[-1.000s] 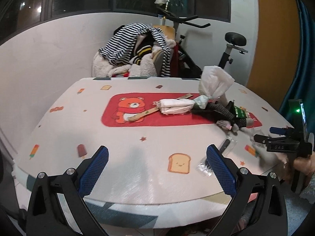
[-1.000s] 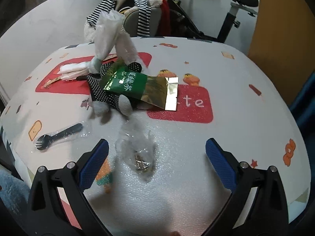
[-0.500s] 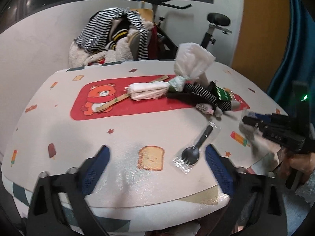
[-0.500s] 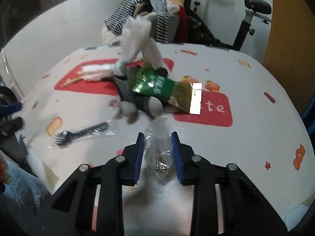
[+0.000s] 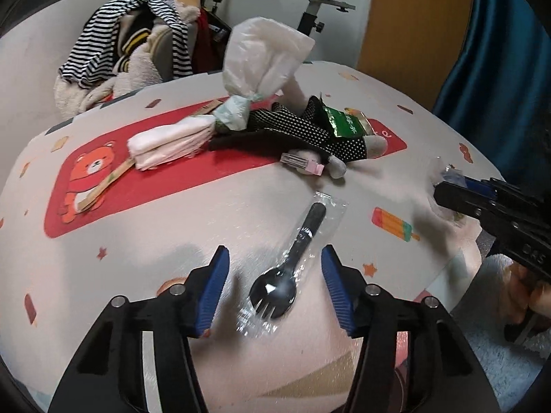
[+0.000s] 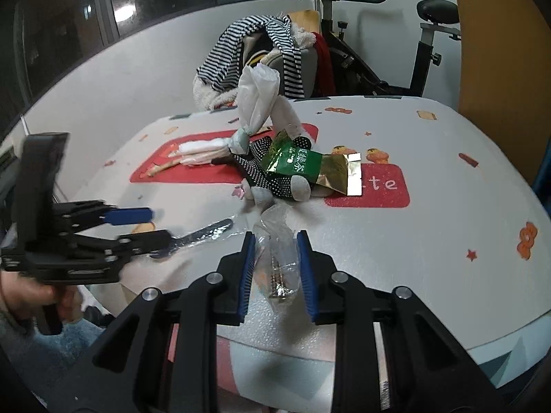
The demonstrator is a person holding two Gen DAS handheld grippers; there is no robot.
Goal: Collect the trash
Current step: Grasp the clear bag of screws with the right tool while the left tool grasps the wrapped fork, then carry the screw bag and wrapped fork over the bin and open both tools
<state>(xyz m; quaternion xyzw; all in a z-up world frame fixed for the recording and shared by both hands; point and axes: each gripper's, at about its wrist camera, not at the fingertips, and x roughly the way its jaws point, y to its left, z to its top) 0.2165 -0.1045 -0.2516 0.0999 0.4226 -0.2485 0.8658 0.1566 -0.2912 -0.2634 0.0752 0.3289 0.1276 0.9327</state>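
A black plastic spork (image 5: 279, 282) in a clear wrapper lies near the table's front edge. My left gripper (image 5: 275, 287) straddles its head. The jaws are closing, and a gap still shows on each side of the wrapper. My right gripper (image 6: 277, 268) is shut on a small clear plastic bag (image 6: 279, 244) with gold bits in it, lifted just off the table. In the right wrist view my left gripper (image 6: 160, 223) hangs over the spork's handle (image 6: 210, 230). In the left wrist view my right gripper (image 5: 442, 186) is at the table's right edge.
On the red mat lie a knotted white plastic bag (image 5: 261, 62), folded white napkins (image 5: 168, 141), a black dotted sock (image 5: 292, 134), a green tea packet (image 6: 296, 163) and a wooden stick (image 5: 103, 186). Behind the table (image 5: 172, 227) stand a clothes-draped chair (image 5: 131, 44) and an exercise bike (image 6: 427, 34).
My left gripper moved right and down over the spork while its jaws narrowed. My right gripper shut on the clear bag and lifted it slightly.
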